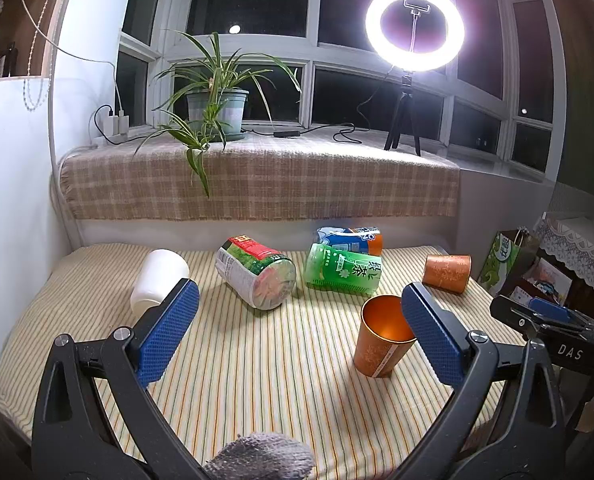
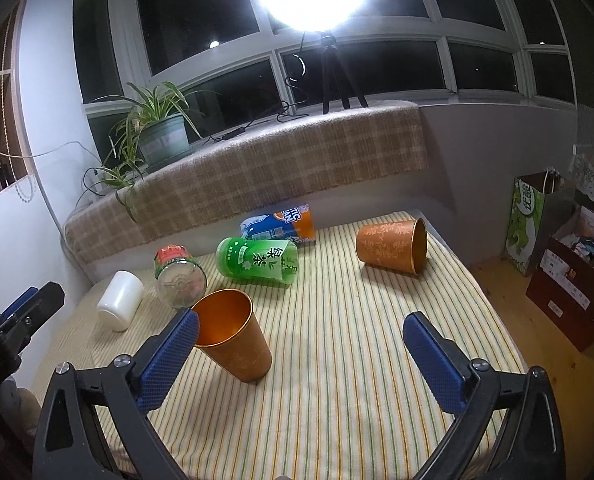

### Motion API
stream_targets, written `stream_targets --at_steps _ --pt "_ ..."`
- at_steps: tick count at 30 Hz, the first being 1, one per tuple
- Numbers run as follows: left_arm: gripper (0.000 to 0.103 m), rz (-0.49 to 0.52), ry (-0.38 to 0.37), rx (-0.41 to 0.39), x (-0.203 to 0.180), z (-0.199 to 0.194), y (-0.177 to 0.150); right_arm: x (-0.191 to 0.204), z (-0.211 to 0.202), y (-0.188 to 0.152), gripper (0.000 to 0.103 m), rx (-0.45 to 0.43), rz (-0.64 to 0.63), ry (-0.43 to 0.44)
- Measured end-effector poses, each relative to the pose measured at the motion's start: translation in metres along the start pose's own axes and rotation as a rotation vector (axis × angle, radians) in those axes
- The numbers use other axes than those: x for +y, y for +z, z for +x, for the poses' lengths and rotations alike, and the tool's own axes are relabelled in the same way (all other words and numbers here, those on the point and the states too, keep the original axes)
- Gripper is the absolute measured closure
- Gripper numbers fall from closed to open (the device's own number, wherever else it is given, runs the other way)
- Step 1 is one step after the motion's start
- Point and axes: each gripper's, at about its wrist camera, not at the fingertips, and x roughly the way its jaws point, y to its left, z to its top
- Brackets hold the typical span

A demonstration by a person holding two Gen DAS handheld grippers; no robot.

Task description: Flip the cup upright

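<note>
Toward the far right of the bench (image 2: 337, 360), one orange cup (image 2: 393, 249) lies on its side, and that is the one you have left to right. Its long axis runs roughly across your view, mouth to the right and base to the left, resting on the striped cloth well apart from both grippers. Your right gripper (image 2: 301, 354) is the nearer one: the cup sits ahead of it and a little right, with bare cloth between. Its jaws are spread wide and hold nothing. Your left gripper (image 1: 300, 330) is also spread and empty; from it the lying cup (image 1: 447, 273) is off beyond the right finger.

A second orange cup (image 2: 233, 334) stands upright, mouth up, just beside your right gripper's left finger. I'd judge the reach belongs to the right hand, coming in across the cup's side so the fingers straddle its wall rather than its open end.
</note>
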Motion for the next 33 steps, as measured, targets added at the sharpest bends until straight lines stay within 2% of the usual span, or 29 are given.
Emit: stream_targets --at_steps 33 --pt "0.000 0.000 0.000 0.001 0.0013 0.0002 0.0004 -0.0009 0.0069 -0.0051 0.000 0.025 0.006 -0.008"
